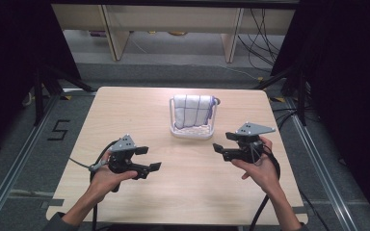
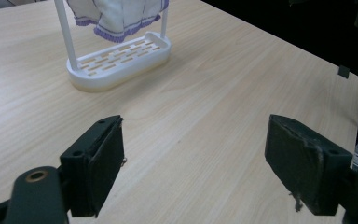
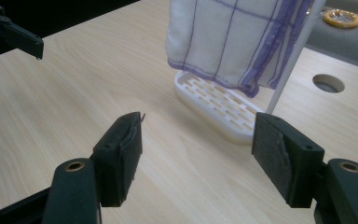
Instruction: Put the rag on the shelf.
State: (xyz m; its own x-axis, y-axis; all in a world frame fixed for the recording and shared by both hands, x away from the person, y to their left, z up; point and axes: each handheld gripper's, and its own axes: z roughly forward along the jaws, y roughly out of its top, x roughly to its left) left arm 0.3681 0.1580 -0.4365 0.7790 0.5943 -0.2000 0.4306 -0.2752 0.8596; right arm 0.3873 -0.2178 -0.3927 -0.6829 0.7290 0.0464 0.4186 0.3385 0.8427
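Both jaws gape wide and empty: left gripper (image 1: 143,160) at seven o'clock, right gripper (image 1: 220,149) at four o'clock of the white slotted plastic rack (image 1: 191,130) draped with a purple-checked white cloth (image 1: 192,110).

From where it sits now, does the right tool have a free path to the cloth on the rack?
Probably yes. The right tool is open and empty, and bare table lies between it and the cloth hanging on the white rack. Nothing blocks it.
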